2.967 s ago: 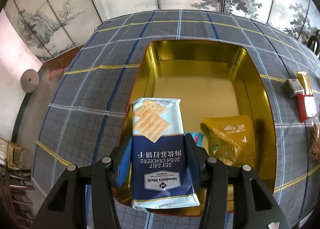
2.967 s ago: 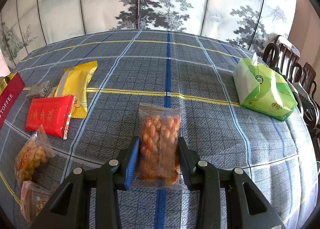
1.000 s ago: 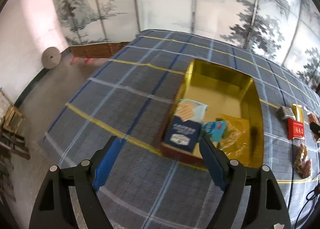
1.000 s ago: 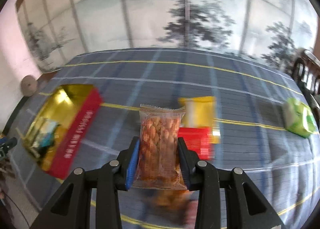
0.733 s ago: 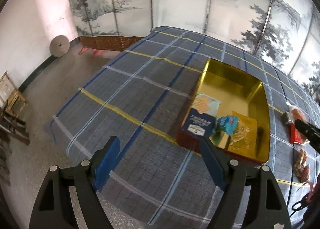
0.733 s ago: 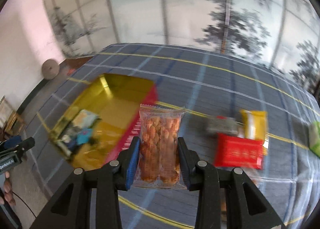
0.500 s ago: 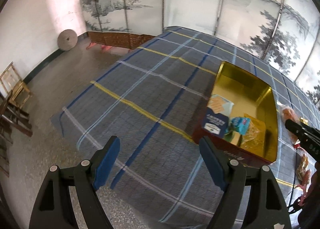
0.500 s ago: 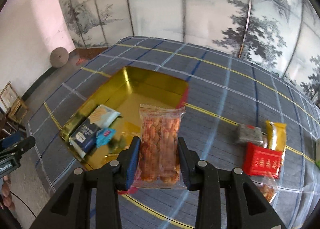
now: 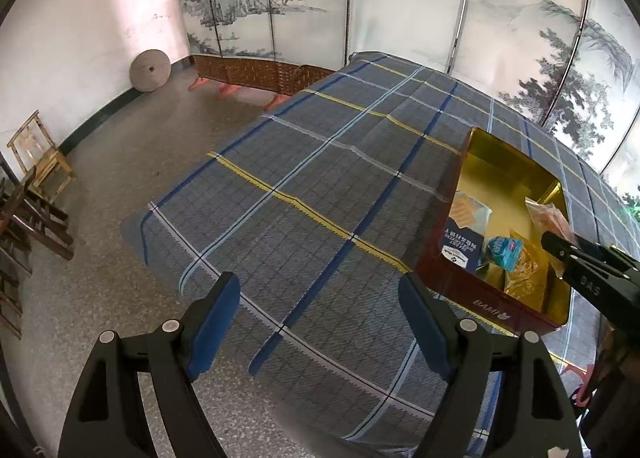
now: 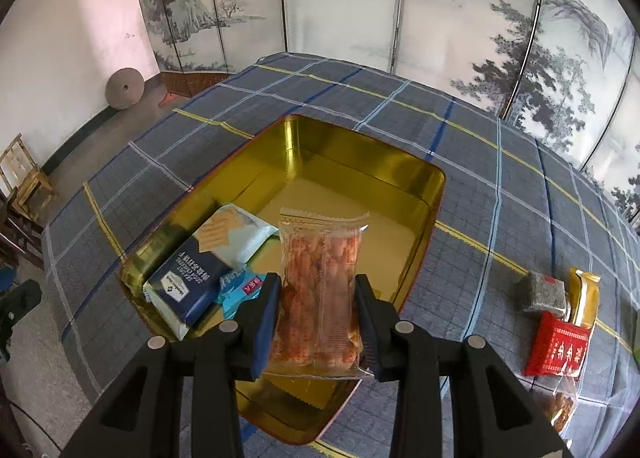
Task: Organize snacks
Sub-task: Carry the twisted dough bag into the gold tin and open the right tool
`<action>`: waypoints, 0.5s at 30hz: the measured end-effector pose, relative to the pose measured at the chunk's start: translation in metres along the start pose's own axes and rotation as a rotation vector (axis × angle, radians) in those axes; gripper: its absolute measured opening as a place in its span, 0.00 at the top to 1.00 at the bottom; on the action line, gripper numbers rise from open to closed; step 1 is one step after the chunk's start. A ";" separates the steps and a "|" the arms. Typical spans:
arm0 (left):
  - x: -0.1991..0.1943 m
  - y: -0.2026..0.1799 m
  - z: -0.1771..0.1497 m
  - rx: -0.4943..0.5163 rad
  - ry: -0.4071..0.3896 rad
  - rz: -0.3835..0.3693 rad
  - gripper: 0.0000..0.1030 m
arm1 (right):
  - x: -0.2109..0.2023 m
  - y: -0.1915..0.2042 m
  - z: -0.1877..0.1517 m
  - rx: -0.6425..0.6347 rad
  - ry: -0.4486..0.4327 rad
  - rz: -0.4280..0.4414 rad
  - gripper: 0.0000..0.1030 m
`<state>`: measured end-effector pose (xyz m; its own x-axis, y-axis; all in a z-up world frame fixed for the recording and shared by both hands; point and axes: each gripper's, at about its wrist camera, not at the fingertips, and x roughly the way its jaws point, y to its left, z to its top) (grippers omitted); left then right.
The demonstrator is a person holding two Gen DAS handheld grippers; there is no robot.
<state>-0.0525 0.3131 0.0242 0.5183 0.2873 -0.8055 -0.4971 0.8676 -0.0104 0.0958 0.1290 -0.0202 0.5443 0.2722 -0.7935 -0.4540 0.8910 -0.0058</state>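
My right gripper [image 10: 316, 318] is shut on a clear packet of fried dough twists [image 10: 320, 282] and holds it above the near part of the open gold tin [image 10: 436, 193]. The tin holds a blue soda cracker pack [image 10: 204, 266] and a small light-blue packet [image 10: 240, 286]. In the left wrist view the tin [image 9: 472, 294] stands at the right, with the cracker pack [image 9: 464, 230], a gold bag [image 9: 524, 270], and the right gripper's tip [image 9: 576, 258] with the twist packet [image 9: 550, 217] over it. My left gripper [image 9: 320, 318] is open and empty, off to the tin's left over the tablecloth's corner.
On the plaid tablecloth [image 10: 500, 185] right of the tin lie a grey packet [image 10: 544, 294], a yellow packet [image 10: 586, 294], a red packet [image 10: 558, 346] and a bag of snacks [image 10: 560, 406]. Painted screens stand behind. Wooden chairs [image 9: 36, 161] and floor lie to the left.
My right gripper has carried the twist packet from the table's right side to above the tin. My left gripper has let go of the cracker pack, opened, and backed away to the left.
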 end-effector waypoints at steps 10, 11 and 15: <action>0.001 -0.002 0.000 0.008 0.006 0.002 0.23 | 0.017 0.006 -0.003 -0.008 0.032 -0.007 0.64; 0.001 -0.003 0.000 0.010 0.007 0.001 0.23 | 0.018 0.007 -0.003 -0.010 0.035 -0.005 0.64; 0.002 -0.008 -0.001 0.017 0.012 -0.004 0.23 | 0.020 0.009 -0.004 -0.016 0.040 0.002 0.64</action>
<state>-0.0485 0.3062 0.0224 0.5119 0.2795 -0.8123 -0.4835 0.8754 -0.0035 0.0992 0.1413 -0.0389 0.5148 0.2590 -0.8172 -0.4664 0.8845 -0.0135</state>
